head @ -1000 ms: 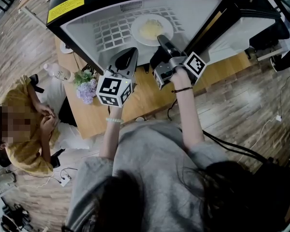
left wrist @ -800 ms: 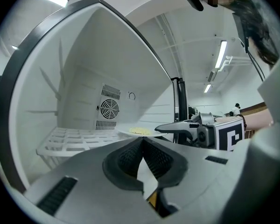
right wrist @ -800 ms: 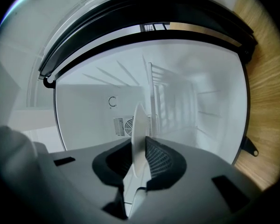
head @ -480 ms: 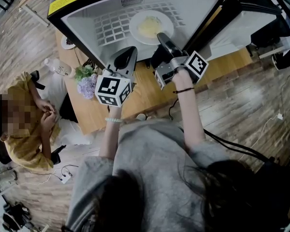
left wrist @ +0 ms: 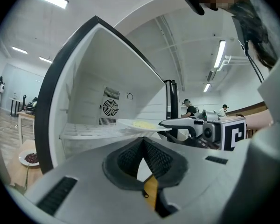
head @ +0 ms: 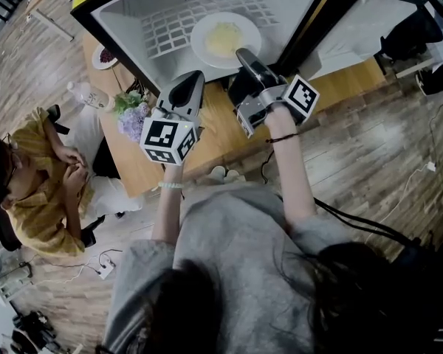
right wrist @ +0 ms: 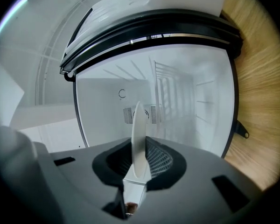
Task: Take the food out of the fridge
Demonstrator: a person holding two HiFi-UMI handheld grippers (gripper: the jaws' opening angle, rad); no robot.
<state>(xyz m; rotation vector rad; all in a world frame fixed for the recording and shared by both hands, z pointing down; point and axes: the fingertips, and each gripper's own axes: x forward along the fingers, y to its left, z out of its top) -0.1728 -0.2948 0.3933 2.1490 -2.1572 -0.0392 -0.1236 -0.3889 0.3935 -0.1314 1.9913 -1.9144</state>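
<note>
The right gripper (head: 241, 53) is clamped on the near rim of the plate (head: 225, 39); in the right gripper view the rim stands edge-on between the two pads, which press on it from both sides. The plate carries pale yellow food (head: 223, 40) and sits at the front edge of the shelf (head: 170, 35) in the open fridge (head: 125, 17), toward the shelf's right side. Whether it rests on the shelf or hangs just above it, I cannot tell. The left gripper (head: 194, 77) hovers outside the fridge, just left of the right one, pointing level at the shelf; its jaws are closed together with nothing between them. The fridge stands on the desk (head: 214, 142). Flowers (head: 133, 116) are at the desk's left edge, and a bowl (head: 103, 56) of dark red pieces lies near its far left corner
</note>
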